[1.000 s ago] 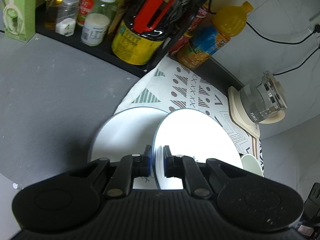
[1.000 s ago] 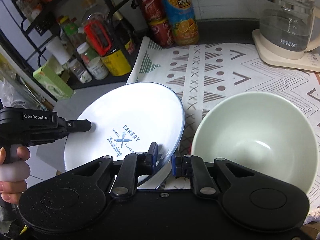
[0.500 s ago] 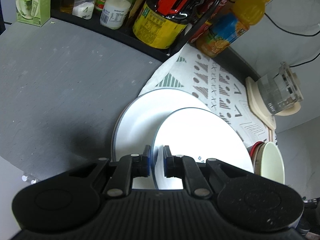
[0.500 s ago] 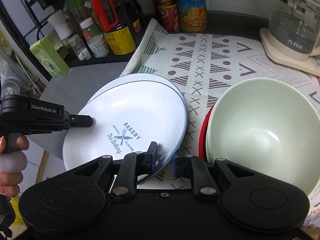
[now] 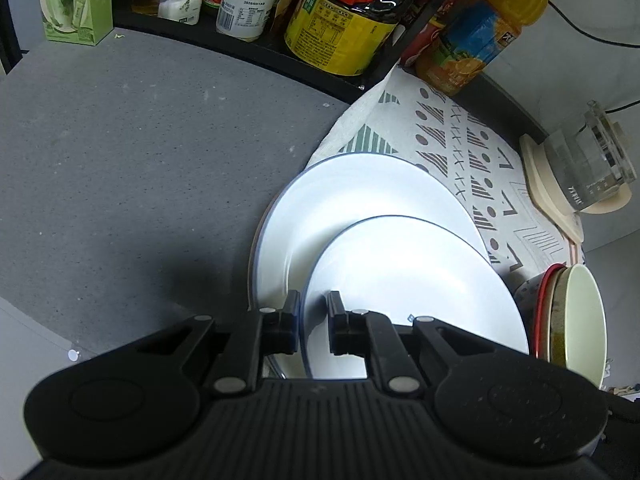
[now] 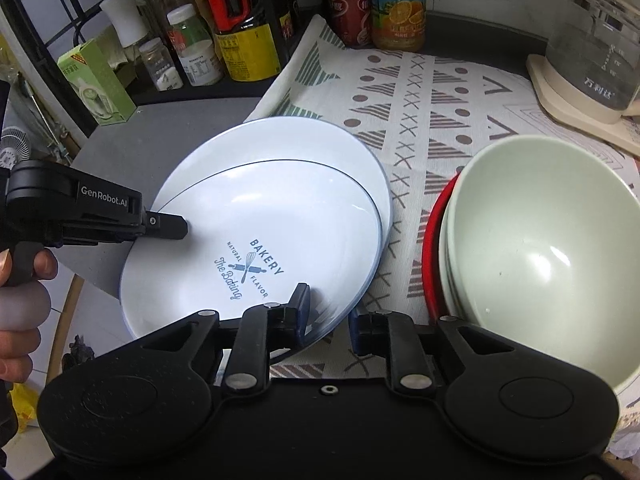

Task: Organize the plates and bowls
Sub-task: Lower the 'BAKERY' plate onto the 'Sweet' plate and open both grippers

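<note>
A white plate with a blue rim and a "Bakery" print (image 6: 256,240) hangs tilted just over a larger white plate (image 6: 288,140) that lies on the counter. My left gripper (image 5: 313,326) is shut on its left rim and also shows in the right wrist view (image 6: 176,226). My right gripper (image 6: 326,318) straddles the plate's near rim, its jaws apart. In the left wrist view the held plate (image 5: 416,280) covers the near part of the larger plate (image 5: 352,200). A pale green bowl (image 6: 548,248) sits nested in a red bowl (image 6: 432,240) at the right.
A patterned cloth (image 6: 420,92) lies under the bowls and the far plate edge. A glass kettle (image 6: 592,56) on its base stands at the back right. Bottles, cans and jars (image 6: 244,32) fill a black rack at the back. Bare grey counter (image 5: 140,160) lies to the left.
The held plate has come down and flattened over the larger plate. The right gripper's jaws have widened. The green bowl now sits in the red bowl.
</note>
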Demonstrator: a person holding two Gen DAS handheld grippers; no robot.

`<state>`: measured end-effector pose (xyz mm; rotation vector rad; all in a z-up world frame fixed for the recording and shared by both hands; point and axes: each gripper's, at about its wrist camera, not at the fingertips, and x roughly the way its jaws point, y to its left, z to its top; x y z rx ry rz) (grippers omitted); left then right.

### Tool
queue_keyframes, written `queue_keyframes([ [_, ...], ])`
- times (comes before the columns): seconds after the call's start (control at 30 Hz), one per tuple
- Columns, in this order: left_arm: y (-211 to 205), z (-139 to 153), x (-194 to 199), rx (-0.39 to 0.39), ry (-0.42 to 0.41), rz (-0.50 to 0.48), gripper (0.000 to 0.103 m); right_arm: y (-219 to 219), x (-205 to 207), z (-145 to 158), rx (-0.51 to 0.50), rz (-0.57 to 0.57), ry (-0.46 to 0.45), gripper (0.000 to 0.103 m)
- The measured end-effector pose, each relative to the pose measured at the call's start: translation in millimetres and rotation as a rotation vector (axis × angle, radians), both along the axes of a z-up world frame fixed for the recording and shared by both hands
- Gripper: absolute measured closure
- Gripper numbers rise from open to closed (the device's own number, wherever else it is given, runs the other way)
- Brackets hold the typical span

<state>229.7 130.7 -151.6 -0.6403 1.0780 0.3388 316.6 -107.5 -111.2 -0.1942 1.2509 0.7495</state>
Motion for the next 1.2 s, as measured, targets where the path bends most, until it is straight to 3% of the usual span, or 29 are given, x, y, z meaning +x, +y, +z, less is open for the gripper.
queue_keyframes([
  [0.27,-1.3,-5.0,-0.3,0.010,0.010,0.002,0.093,1.6,-4.4,-0.9,-0.013,-0.024,-0.014,0.081],
  [0.7,-1.0,-7.4,2.8,0.009,-0.001,-0.007,0.092,11.9,-10.2,-5.8,-0.042,-0.032,-0.025,0.066],
  [1.2,3.6,-8.2,15.6,0.028,0.033,0.003,0.092,11.4,-7.1,5.5,0.031,-0.048,-0.010,0.065],
])
